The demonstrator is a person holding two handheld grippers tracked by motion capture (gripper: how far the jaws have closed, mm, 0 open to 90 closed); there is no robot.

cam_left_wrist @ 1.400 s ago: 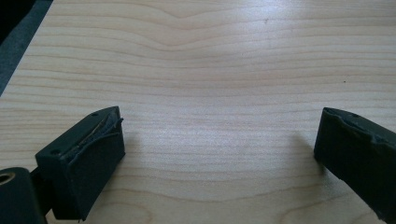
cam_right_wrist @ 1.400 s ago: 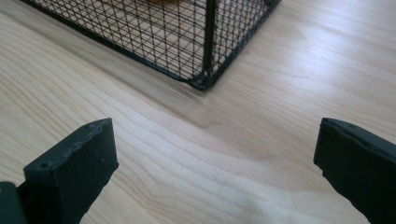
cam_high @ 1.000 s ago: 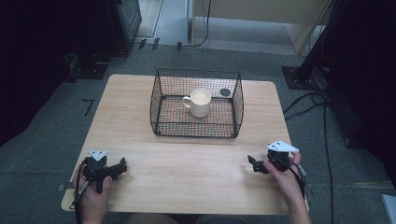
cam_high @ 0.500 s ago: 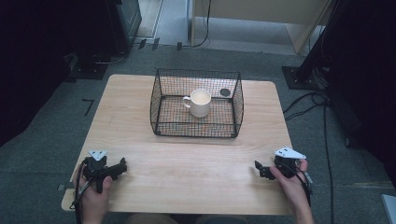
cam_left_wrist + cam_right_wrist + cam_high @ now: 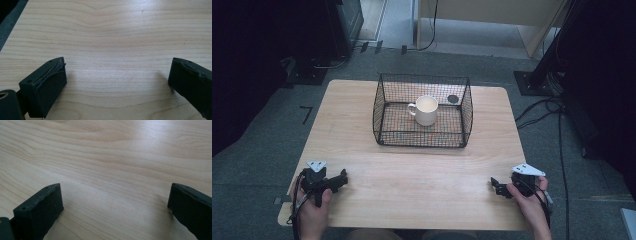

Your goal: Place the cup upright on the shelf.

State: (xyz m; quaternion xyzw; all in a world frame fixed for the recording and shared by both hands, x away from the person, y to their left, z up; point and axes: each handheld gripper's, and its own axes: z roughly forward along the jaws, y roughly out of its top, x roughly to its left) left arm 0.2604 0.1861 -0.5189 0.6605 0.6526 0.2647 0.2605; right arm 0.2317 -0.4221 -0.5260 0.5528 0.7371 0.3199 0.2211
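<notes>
A black wire basket stands at the far middle of the wooden table. Inside it a white mug sits upright, handle to the left, and a small dark round thing lies behind it at the right. My left gripper rests low at the near left of the table, open with nothing between its jaws. My right gripper rests at the near right, open and empty too. In the left gripper view the wide-apart fingers frame bare wood; the right gripper view shows its fingers over bare wood as well.
Grey carpet surrounds the table. Dark equipment stands and cables lie at the far right and far left. The table's near edge runs just under both hands.
My right gripper has drawn back toward the near right corner and come lower. The left gripper, the basket and the mug have stayed put.
</notes>
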